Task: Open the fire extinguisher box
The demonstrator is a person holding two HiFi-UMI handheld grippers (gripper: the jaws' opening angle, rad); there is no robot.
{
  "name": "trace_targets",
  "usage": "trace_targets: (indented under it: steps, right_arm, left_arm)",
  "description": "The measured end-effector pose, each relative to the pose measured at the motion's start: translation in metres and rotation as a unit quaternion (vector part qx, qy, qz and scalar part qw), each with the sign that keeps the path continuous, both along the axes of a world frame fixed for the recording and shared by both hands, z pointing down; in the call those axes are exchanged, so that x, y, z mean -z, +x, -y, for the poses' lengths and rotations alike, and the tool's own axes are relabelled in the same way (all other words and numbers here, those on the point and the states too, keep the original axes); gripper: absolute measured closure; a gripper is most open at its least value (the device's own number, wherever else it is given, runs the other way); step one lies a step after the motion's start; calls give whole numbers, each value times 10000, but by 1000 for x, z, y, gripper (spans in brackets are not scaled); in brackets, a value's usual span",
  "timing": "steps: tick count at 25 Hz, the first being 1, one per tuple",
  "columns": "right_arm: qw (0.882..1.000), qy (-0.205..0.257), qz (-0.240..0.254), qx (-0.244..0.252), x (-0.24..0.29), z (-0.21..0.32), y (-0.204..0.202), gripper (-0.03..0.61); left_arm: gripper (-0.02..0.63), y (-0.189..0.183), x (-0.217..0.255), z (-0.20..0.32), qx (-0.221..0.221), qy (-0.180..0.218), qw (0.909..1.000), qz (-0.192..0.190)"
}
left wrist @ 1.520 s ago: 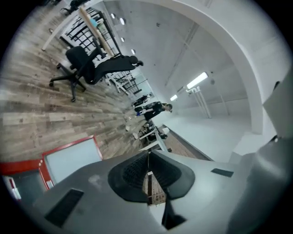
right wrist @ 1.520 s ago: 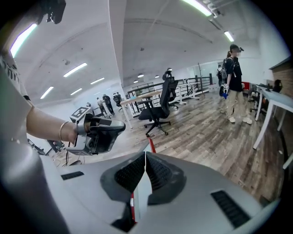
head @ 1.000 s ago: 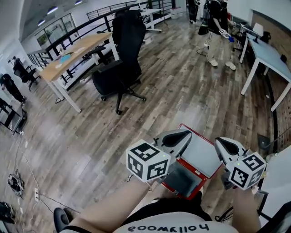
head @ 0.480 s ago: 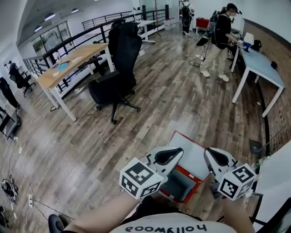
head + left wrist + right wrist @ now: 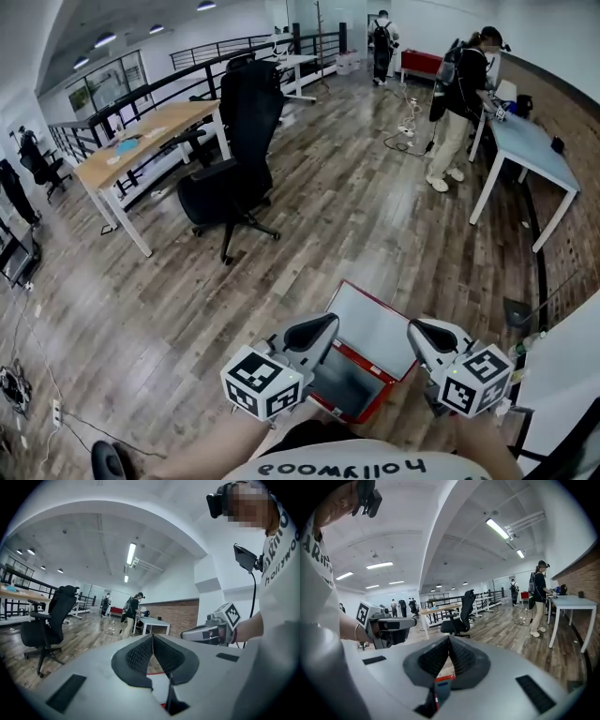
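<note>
The fire extinguisher box (image 5: 387,369) is a red-framed case lying flat on the wooden floor, right below me in the head view. Its far half shows a pale panel and its near half a darker one. My left gripper (image 5: 328,324) hangs over the box's near left edge, jaws shut and empty. My right gripper (image 5: 417,331) hovers just past its right side, also shut on nothing. In the left gripper view the ribbed pads (image 5: 140,652) meet, with the right gripper (image 5: 190,633) beyond. In the right gripper view the pads (image 5: 459,656) are closed, and the left gripper (image 5: 408,622) shows alongside.
A black office chair (image 5: 234,159) stands ahead on the left beside a wooden desk (image 5: 141,131). A pale table (image 5: 525,150) runs along the right, with a person (image 5: 459,103) standing at it. A white surface (image 5: 567,370) rises at the near right. Cables lie at the far left (image 5: 14,384).
Both grippers have drawn back toward me and sit lower in the head view. The view has lifted, so the box looks smaller and more of the room shows.
</note>
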State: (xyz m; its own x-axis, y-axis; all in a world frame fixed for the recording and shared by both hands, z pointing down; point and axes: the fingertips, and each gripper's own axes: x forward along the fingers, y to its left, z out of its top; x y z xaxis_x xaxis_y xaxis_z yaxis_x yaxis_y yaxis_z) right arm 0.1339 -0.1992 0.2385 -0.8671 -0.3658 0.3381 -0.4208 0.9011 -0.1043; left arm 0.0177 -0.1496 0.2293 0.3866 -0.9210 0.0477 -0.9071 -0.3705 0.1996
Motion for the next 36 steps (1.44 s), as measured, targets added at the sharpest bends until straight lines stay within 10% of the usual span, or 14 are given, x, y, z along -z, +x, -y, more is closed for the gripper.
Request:
trace_targets:
  steps: [36]
  right_arm:
    - [10000, -33, 0, 38, -24, -11, -3, 569]
  left_arm:
    - [601, -16, -29, -13, 216, -324, 9991, -158]
